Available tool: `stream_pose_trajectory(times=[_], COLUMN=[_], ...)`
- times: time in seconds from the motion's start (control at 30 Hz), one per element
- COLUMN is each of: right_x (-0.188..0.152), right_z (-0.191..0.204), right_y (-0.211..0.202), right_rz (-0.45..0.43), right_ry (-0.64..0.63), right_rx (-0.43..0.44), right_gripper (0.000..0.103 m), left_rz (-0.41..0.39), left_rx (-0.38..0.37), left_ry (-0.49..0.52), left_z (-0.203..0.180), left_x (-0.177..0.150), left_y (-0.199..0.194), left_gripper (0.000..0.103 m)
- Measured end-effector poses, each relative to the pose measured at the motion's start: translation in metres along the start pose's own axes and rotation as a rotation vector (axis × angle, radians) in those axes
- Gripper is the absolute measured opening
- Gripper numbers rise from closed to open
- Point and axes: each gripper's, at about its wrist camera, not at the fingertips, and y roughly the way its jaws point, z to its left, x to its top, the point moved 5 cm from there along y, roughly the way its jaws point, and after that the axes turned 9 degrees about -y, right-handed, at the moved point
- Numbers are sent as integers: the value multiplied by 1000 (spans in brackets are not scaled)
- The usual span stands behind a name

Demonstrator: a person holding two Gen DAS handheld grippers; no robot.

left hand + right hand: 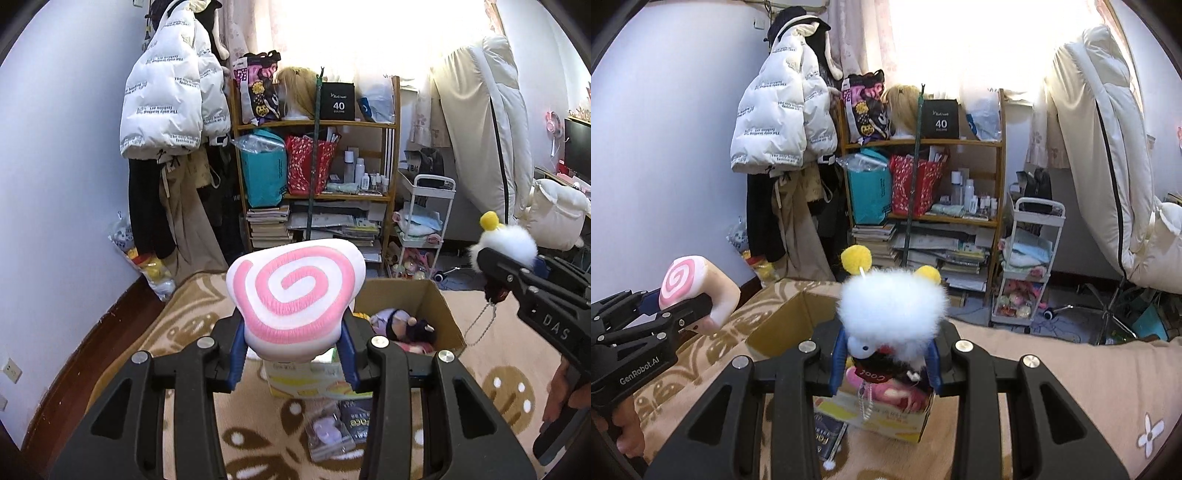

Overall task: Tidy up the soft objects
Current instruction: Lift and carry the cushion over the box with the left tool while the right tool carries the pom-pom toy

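Left wrist view: your left gripper (293, 343) pinches the swirl cushion (295, 291) low; right gripper (888, 360) squeezes the fluffy toy (892, 304), both light, squashy

Your swirl cushion (295, 299) hides the near left part of the cardboard box (439, 306), so you cannot see what lies there. The fluffy white toy (892, 306) covers most of the box opening in the right wrist view. The window (369, 37) is washed out by glare. Bottle labels on the shelf (317, 125) are too small for you to read.
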Motion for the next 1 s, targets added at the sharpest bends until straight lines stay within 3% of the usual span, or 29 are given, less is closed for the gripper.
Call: stream_pose_trajectory(times=[0.4, 0.67, 1.0], right_x=[14, -4, -42], right_z=[3, -1, -12], right_y=[8, 30, 63], right_rz=[-59, -4, 104], right_ry=[2, 13, 45], right_rx=[7, 14, -3], right_gripper=[37, 37, 37], left_rz=[14, 48, 111], left_rx=[-24, -36, -46], left_ry=[-11, 29, 2], left_z=[-5, -14, -10], left_x=[11, -2, -21], left_y=[33, 51, 78], left_gripper=[41, 42, 44])
